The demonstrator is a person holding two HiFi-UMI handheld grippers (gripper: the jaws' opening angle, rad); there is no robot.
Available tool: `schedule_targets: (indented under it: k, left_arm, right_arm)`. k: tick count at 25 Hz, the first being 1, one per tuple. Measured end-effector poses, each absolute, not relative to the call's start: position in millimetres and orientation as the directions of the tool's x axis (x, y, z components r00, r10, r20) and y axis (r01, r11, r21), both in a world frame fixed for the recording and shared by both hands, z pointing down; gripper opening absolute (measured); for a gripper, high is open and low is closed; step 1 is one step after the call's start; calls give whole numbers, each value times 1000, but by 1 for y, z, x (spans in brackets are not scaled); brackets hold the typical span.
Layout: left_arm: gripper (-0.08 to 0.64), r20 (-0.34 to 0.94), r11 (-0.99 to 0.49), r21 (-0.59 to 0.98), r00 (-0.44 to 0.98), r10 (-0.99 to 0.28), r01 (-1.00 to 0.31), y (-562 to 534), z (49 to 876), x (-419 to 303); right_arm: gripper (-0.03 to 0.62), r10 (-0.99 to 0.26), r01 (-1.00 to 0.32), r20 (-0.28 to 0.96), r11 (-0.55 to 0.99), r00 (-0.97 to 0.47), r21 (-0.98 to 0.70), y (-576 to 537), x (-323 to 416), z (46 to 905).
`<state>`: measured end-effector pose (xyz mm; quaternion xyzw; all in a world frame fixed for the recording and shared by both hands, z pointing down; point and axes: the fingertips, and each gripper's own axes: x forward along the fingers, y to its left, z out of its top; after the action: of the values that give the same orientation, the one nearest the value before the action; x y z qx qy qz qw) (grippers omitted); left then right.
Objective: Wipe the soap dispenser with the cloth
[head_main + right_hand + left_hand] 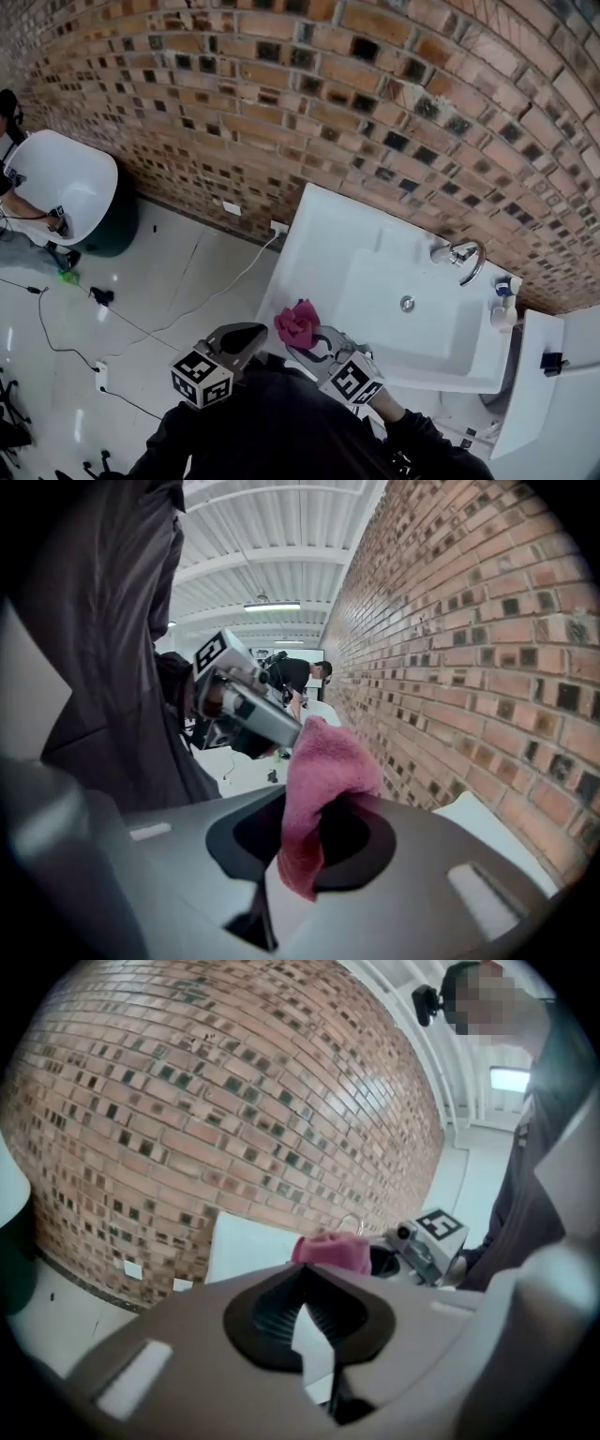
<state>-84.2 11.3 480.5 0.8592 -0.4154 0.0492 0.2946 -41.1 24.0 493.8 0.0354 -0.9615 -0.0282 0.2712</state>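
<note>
right gripper [302, 349]: clamped on pink cloth [297, 323] | left gripper [305, 1321]: closed, empty | soap dispenser [504, 309]: far right rim of sink [319, 244], well apart | risk: possible cloth slip from jaws, likely tipping of soap dispenser under unbraced wipe

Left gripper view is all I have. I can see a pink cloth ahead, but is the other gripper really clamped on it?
Observer: Yes. In the right gripper view, the right gripper is shut on the pink cloth, and a fold hangs down between its jaws.
Operator: I can't find the soap dispenser. Where is it?
Observer: The head view shows the soap dispenser at the far right end of the sink, just right of the faucet.
Operator: Is the cloth at the dispenser?
Observer: No. In the head view the pink cloth is over the sink's near left corner, with the whole basin between it and the soap dispenser.
</note>
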Motion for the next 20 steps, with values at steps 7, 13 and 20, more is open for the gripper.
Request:
schedule_targets:
  k: [7, 13, 20]
  left_arm:
    - [2, 368, -465, 478, 650, -665, -745, 4, 488, -86]
    - [2, 402, -452, 458, 631, -663, -766, 1, 493, -89]
    - [2, 419, -439, 449, 618, -666, -778, 7, 495, -90]
  right_arm:
    - [71, -40, -83, 498, 995, -866, -64, 45, -33, 526]
    - [71, 10, -96, 519, 979, -855, -177, 38, -44, 571]
    - [71, 125, -140, 626, 924, -769, -356, 37, -44, 640]
